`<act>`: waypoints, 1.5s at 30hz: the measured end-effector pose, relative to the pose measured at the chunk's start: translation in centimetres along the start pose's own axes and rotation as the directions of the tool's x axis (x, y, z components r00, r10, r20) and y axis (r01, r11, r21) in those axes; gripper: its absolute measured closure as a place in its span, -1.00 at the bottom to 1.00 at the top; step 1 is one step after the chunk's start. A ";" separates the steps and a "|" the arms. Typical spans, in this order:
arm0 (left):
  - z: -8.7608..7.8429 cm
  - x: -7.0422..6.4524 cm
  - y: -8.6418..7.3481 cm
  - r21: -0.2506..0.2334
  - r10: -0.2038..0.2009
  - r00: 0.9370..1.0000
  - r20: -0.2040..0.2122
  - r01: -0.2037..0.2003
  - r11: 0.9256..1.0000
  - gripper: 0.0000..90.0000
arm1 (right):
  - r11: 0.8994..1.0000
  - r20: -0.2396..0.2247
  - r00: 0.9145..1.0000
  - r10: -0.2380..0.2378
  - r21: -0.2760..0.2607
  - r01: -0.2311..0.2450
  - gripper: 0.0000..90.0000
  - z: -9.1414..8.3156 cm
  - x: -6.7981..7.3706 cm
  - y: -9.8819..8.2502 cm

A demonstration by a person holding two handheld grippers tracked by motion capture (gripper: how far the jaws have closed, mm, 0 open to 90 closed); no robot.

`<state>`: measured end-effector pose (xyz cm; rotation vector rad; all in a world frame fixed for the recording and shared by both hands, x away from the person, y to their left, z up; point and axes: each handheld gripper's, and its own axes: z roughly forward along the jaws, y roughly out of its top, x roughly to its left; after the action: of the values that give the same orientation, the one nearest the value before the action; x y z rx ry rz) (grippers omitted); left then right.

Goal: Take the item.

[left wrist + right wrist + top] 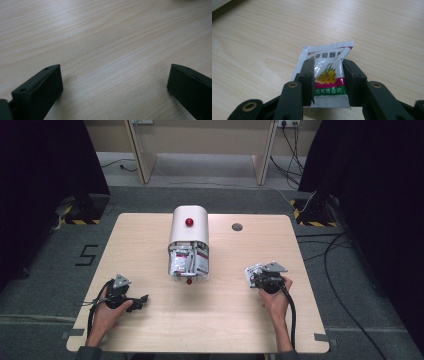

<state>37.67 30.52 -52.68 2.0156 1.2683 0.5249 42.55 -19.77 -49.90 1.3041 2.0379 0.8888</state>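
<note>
A white round-topped bin (188,227) with a red knob (189,222) lies on its side at the middle of the table. Several silvery sachets (187,260) show in its open mouth, which faces me. My right gripper (255,279) is shut on one sachet (327,75), white with yellow flowers and a red and green band. It is pinched between the two pads (308,75) just above the table, right of the bin. My left gripper (142,301) rests low at the front left, with its jaws wide open (113,67) over bare wood.
The pale wooden table (150,330) has a round cable hole (237,226) behind the right gripper. Cables (340,285) run over the grey floor to the right. Wooden furniture legs (142,155) stand behind the table, and dark curtains hang on both sides.
</note>
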 end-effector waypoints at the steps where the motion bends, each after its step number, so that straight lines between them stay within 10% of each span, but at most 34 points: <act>1: 0.0 0.0 0.0 0.000 0.000 1.000 0.000 0.000 1.000 -1.00 | 1.000 0.002 1.000 0.001 0.002 -0.001 0.40 0.0 0.0 0.0; 15: 0.0 0.0 0.0 0.000 0.000 1.000 0.000 0.000 1.000 -1.00 | 1.000 0.049 0.999 0.013 0.010 -0.013 0.07 -0.1 0.0 0.1; 45: 0.0 0.0 0.0 0.000 0.000 1.000 0.000 0.000 1.000 -1.00 | 0.998 -0.099 0.995 -0.017 -0.054 0.011 -0.28 -5.1 2.6 0.0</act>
<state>37.67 30.53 -52.67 2.0161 1.2681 0.5249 37.76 -18.58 -46.98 1.2380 2.0810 1.0132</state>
